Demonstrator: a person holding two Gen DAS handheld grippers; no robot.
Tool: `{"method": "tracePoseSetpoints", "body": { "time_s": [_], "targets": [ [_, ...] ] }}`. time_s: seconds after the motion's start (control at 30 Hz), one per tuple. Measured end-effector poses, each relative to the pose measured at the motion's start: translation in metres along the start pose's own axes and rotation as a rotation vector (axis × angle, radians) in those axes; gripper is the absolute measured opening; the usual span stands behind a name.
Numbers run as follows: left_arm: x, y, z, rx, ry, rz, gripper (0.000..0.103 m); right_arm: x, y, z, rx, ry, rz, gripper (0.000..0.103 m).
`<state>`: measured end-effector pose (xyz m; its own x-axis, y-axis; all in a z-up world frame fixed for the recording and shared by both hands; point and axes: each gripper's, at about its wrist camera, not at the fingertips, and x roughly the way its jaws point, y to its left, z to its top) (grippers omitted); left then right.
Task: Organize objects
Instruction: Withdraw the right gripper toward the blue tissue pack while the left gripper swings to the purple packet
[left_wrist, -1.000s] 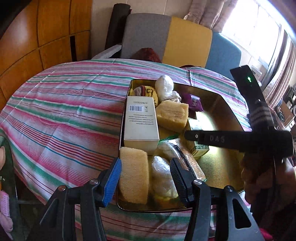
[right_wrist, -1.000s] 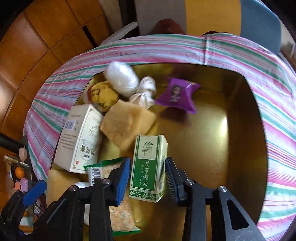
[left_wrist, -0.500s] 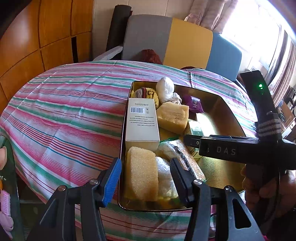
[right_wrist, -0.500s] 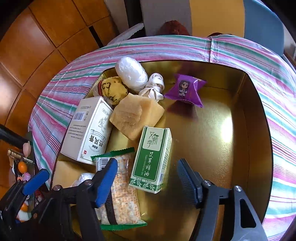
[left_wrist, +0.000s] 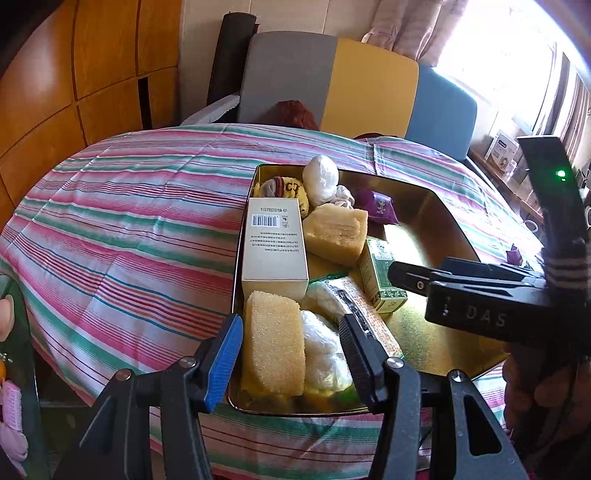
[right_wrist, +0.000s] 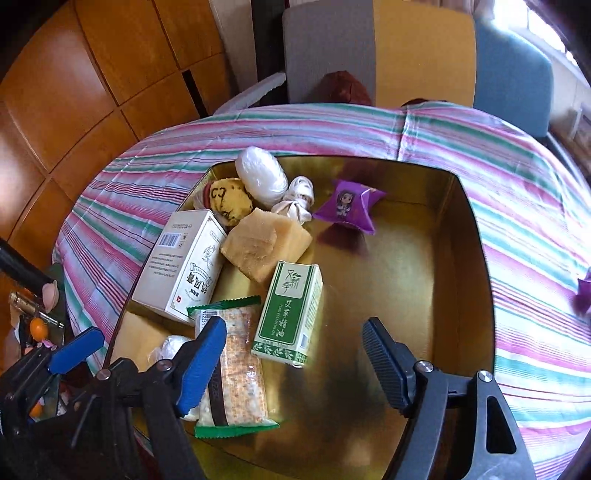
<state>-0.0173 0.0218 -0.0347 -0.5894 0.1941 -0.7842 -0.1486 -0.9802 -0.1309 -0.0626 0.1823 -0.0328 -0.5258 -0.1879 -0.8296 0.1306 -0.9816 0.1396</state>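
A gold tray (right_wrist: 406, 295) sits on the striped tablecloth (right_wrist: 535, 229). In it a green box (right_wrist: 288, 306) lies flat and free beside a snack packet (right_wrist: 236, 369), a white box (right_wrist: 181, 266) and a tan sponge block (right_wrist: 266, 243). My right gripper (right_wrist: 293, 326) hangs just above and behind the green box; its jaws are opening wide and no pad touches it. My left gripper (left_wrist: 290, 325) is open above the tray's near end. A yellow sponge (left_wrist: 273, 343) and a plastic-wrapped bundle (left_wrist: 321, 350) show between its fingers, not gripped.
At the tray's far end lie a white wrapped ball (right_wrist: 262, 177), a yellow round item (right_wrist: 229, 199), a knotted white cloth (right_wrist: 297, 201) and a purple candy (right_wrist: 349, 205). Another purple candy (right_wrist: 583, 295) lies on the cloth to the right. Chairs (left_wrist: 332, 85) stand behind the table.
My right gripper let go of the green box, spread its jaws and drew back and up. The box now lies flat in the tray. The left gripper held still.
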Motion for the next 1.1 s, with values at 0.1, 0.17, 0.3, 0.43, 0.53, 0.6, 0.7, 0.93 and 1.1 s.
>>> {"method": "tracePoseSetpoints", "body": {
  "time_s": [0.1,0.17,0.3,0.43,0.53,0.6,0.7,0.93,1.1],
  "targets": [
    [-0.003,-0.001,0.000,0.005,-0.004,0.000,0.055,-0.008,0.002,-0.004,-0.029,-0.027,-0.026,0.080],
    [-0.004,-0.003,0.000,0.011,-0.005,0.001,0.055,-0.014,0.002,-0.006,-0.048,-0.045,-0.050,0.080],
    [-0.003,-0.009,-0.001,0.025,-0.004,0.002,0.055,-0.025,-0.003,-0.010,-0.064,-0.077,-0.095,0.081],
    [0.001,-0.015,-0.003,0.040,0.010,0.003,0.055,-0.036,-0.009,-0.011,-0.082,-0.107,-0.154,0.083],
    [0.000,-0.020,-0.004,0.051,0.012,0.002,0.055,-0.042,-0.014,-0.011,-0.085,-0.124,-0.180,0.083],
    [0.000,-0.022,-0.004,0.056,0.010,0.002,0.055,-0.046,-0.015,-0.011,-0.094,-0.135,-0.200,0.083],
    [0.000,-0.025,-0.004,0.060,0.008,0.007,0.055,-0.052,-0.015,-0.014,-0.120,-0.155,-0.229,0.084],
    [-0.001,-0.032,-0.002,0.070,0.005,0.001,0.055,-0.065,-0.018,-0.018,-0.158,-0.190,-0.265,0.086],
    [-0.001,-0.041,0.001,0.088,0.004,0.001,0.055,-0.075,-0.026,-0.018,-0.165,-0.209,-0.286,0.088]
  ]
}}
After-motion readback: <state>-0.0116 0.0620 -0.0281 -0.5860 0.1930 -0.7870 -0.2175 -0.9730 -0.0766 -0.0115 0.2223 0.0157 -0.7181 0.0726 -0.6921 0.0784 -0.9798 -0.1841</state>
